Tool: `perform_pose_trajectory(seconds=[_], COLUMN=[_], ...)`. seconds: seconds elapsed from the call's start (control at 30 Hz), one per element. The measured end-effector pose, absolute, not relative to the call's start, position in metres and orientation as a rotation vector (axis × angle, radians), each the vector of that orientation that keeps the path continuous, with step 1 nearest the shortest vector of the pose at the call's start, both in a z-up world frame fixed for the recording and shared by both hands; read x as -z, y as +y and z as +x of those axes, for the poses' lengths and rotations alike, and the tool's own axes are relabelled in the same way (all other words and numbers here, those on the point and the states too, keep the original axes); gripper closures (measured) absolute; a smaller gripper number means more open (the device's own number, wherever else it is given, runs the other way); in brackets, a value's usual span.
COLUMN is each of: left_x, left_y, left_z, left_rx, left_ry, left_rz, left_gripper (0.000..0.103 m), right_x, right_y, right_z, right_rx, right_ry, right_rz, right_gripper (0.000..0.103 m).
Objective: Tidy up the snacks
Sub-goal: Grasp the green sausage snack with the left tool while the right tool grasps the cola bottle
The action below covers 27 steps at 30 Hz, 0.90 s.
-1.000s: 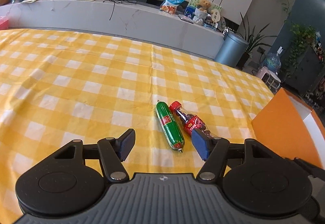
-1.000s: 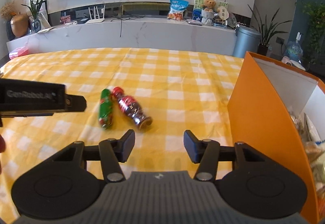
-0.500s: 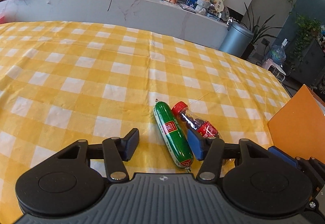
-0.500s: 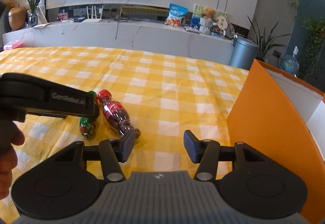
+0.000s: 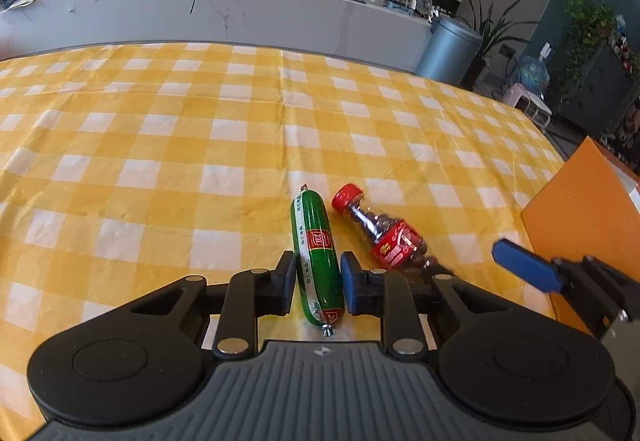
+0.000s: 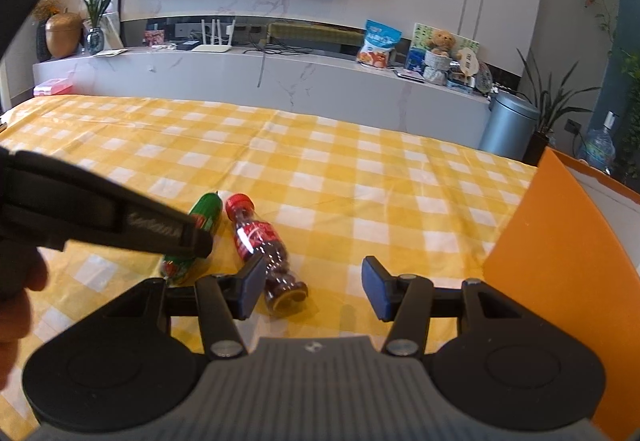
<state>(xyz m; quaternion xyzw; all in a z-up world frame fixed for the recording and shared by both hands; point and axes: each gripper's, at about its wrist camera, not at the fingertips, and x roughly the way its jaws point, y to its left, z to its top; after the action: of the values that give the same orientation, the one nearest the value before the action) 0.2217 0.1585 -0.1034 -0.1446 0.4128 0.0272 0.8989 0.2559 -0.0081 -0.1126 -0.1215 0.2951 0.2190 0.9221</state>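
Left tongs [image 5: 319, 283] now closing around sausage [image 5: 317, 255].

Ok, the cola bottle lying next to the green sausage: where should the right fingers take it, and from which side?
Probably across the labelled belly of the cola bottle, coming down from above. It lies flat on the checked cloth, red cap pointing away, base towards the right gripper, whose left finger is already beside it. The green sausage, between the closing left gripper fingers, lies close alongside, so keep clear there.
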Motion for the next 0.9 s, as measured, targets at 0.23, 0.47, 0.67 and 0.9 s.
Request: perform_pose_trajectory(seconds=[0.23,0.47,0.67,0.9], left_x=[0.1,0.104,0.105,0.106], left_y=[0.176,0.169,0.164,0.165], left_z=[0.21,0.217,0.218,0.216], left_rx=[-0.056,-0.095,-0.111,-0.117], left_ry=[0.916,0.907,0.883,0.868], left_rz=[-0.319,-0.266,-0.224,-0.236], left_gripper=[0.073,0.069,0.07,0.077], right_x=[0.117,0.122,0.127,0.131], right_y=[0.013,0.025,0.028,0.028], right_z=[0.255,0.263,0.273,0.276], right_rx=[-0.542,-0.574,-0.59,-0.572], right_ry=[0.599,0.621,0.654,0.687], right_rz=[-0.301,-0.322,-0.319,-0.299], right_gripper=[0.051,0.051,0.052,0.075])
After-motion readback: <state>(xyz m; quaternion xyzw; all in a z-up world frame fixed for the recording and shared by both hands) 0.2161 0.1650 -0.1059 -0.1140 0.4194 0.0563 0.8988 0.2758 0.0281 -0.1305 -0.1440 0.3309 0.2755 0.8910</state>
